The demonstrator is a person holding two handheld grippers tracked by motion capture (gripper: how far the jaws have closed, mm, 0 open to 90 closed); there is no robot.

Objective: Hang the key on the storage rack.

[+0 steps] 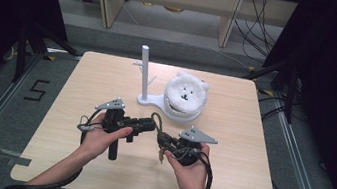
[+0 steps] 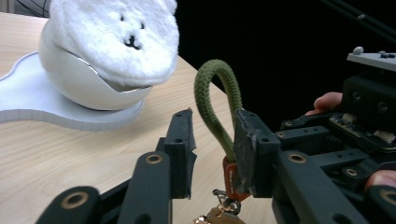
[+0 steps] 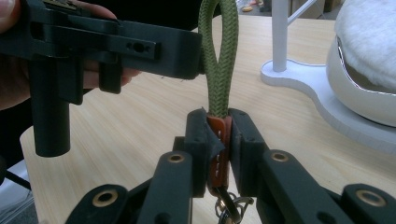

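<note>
- The right gripper (image 3: pixel 218 140) has its two black jaws pressed flat against the brown leather tab (image 3: pixel 217 154) of a keychain strap, so it is closed on that tab with no gap at either side.
- From the tab a green braided cord loop (image 3: pixel 216 60) rises straight up, and a small metal clip (image 3: pixel 229 205) hangs below the tab, beneath the jaws.
- In the left gripper view the left gripper (image 2: pixel 212 140) stands part-way open (roughly a third of its spread), with the cord loop (image 2: pixel 217 100) between its jaws.
- The loop lies against the inner face of the jaw nearer the right gripper; the other jaw stands clear of it, so the left gripper has no hold on the cord.
- In the high view the loop (image 1: pixel 157 123) sits between the two grippers, above the table (image 1: pixel 82 81), in front of the white stand (image 1: pixel 144 78).
- The stand's flat base carries a thin upright post, and on that base, just beside the post, rests a white dome topped by a fluffy white bear face (image 1: pixel 185 93).
- Both hands hold their grippers near the table's front edge, the left hand (image 1: pixel 99 140) and the right hand (image 1: pixel 190 171) close together and well apart from the stand.
</note>
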